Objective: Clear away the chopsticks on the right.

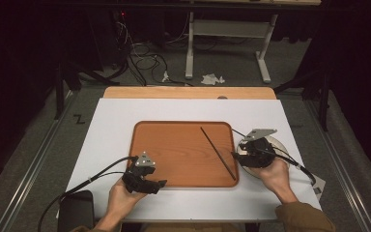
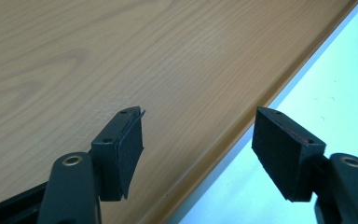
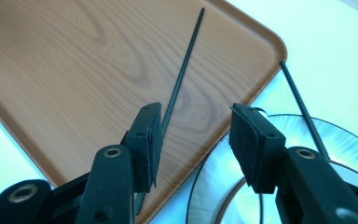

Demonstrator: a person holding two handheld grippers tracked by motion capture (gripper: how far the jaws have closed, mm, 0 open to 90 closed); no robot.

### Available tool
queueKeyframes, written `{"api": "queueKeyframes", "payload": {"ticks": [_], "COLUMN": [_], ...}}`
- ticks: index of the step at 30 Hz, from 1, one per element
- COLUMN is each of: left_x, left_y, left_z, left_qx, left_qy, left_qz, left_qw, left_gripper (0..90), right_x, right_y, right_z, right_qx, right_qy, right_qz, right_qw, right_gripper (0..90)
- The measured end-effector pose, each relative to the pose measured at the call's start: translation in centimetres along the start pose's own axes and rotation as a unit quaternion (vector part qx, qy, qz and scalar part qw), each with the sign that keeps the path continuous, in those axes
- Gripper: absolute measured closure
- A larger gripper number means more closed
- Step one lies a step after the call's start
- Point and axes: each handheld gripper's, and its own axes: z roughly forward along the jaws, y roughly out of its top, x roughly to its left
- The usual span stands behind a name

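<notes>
While both claws gape empty, one chopstick [image 3: 182,74] lies on the tray [image 3: 65,70], another [image 3: 303,109] on the plate [image 3: 349,140].

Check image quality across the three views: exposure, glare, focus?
High view: dim, background near black, white table sheet soft. Left gripper view: bright, wooden tray sharp, sheet washed out bluish. Right gripper view: well lit, glare streaks on the plate, chopstick crisp.

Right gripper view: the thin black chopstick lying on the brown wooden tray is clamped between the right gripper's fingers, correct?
Not clamped. The right gripper view shows the right gripper open, its fingers apart above the thin black chopstick, which does lie on the brown wooden tray.
</notes>
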Motion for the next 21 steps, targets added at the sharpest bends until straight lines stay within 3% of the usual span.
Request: {"api": "queueKeyframes", "payload": {"ticks": [11,21], "left_x": [0.0,0.0], "left_y": [0.0,0.0], "left_z": [0.0,0.0], "left_qx": [0.001,0.001], "left_qy": [0.000,0.000], "left_qz": [0.000,0.000], "left_qw": [1.0000,1.0000], "left_gripper": [33.4,33.4], "right_x": [-1.9,-3.7], "right_y": [-0.4,-1.1], "right_z": [-1.7,-2.4], "right_qx": [-0.022,-0.024], "right_qy": [-0.015,-0.033], "right_qz": [0.019,0.040], "right_qw": [0.9995,0.9983], "right_gripper": [59.5,63.1]}}
